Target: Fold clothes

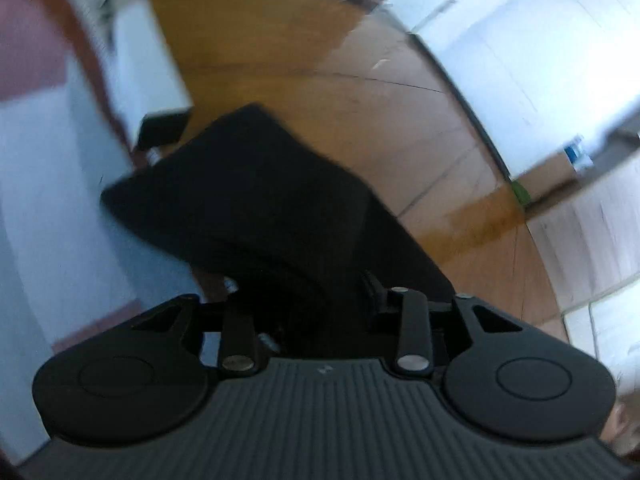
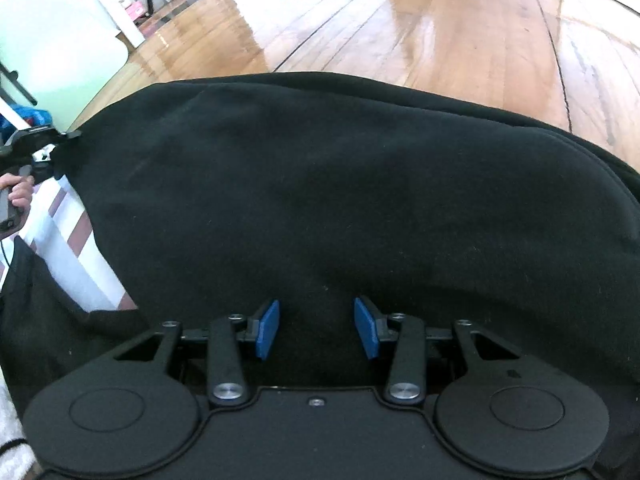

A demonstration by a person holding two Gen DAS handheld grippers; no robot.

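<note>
Right wrist view: the right gripper (image 2: 316, 328) is pointing down at a black garment (image 2: 320, 184), its two blue pads (image 2: 267, 329) standing apart with a clear gap between them. Nothing is being pinched; the dark cloth is lying under and beyond the pads, not pressed by them. The garment is spreading wide across this view, bulging up in a rounded fold, with its far edge running against the wooden floor (image 2: 400, 28) beyond. At the left edge the cloth is hanging over a white surface with reddish stripes (image 2: 76, 240). Further left, the left gripper (image 2: 66, 136) is reaching in to the garment's corner, its tips touching the cloth's edge, and a hand (image 2: 18, 194) is curling around its handle. A pale green panel (image 2: 60, 64) is standing behind it.

Left wrist view: the picture is blurring heavily. The left gripper's fingers are lost against the black cloth just ahead of them, so I cannot tell how far its jaws are standing apart or whether they are gripping anything. The garment (image 1: 260, 200) is rising directly in front of the tool as a dark, angular mass, seemingly lifted off the surface, with one corner pointing up and another to the left. Behind it the wooden floor (image 1: 360, 80) is stretching away, and a white wall (image 1: 520, 40) is curving along the right.
</note>
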